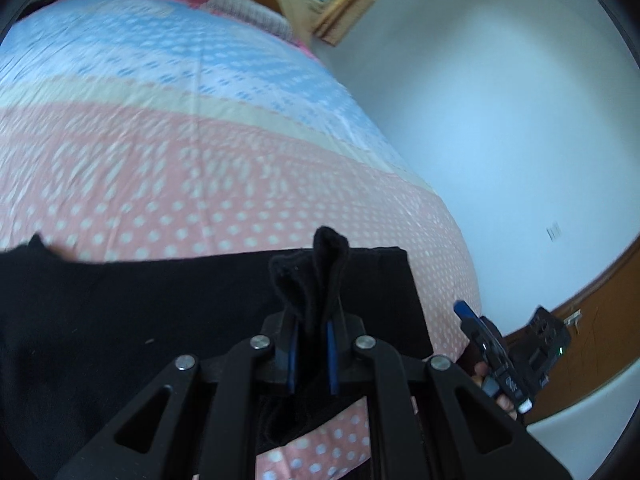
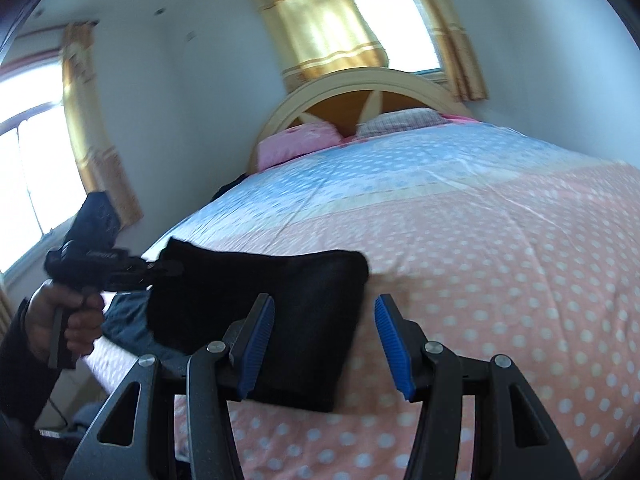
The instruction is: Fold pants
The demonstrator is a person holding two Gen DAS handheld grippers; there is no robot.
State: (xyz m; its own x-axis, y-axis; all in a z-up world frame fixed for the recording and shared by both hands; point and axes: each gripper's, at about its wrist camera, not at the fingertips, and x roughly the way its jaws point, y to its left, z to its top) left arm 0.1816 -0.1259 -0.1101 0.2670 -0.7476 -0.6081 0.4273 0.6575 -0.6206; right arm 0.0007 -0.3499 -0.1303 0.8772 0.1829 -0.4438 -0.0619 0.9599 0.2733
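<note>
Lying across the near end of the bed [image 2: 500, 248], the black pants [image 2: 280, 312] form a flat folded slab on the pink dotted part of the quilt [image 1: 160, 184], well short of the blue part and the pillows [image 2: 296, 140] by the headboard [image 2: 360, 84]. In the left wrist view the long axis of the slab runs left to right, with a squared corner at its right end and the cloth running out of sight at the left. The right wrist view shows that same end as a short straight edge facing the camera, with a rounded corner farther up the bed.

Only the right wrist view shows the windows, the yellow curtains [image 2: 320, 24] and the person's hand [image 2: 68, 320] wrapped around the handle of the left tool [image 2: 160, 269]. Only the left wrist view shows the plain wall, and the right tool [image 1: 466, 312] low at the bed's edge.

The left tool [image 1: 312, 300] is clamped on a bunched fold of the pants, which sticks up between its blue pads [image 1: 291, 360]. The right tool [image 2: 324, 344] stands wide apart and holds nothing; its left pad [image 2: 256, 348] overlaps the near end of the pants, though contact is unclear.
</note>
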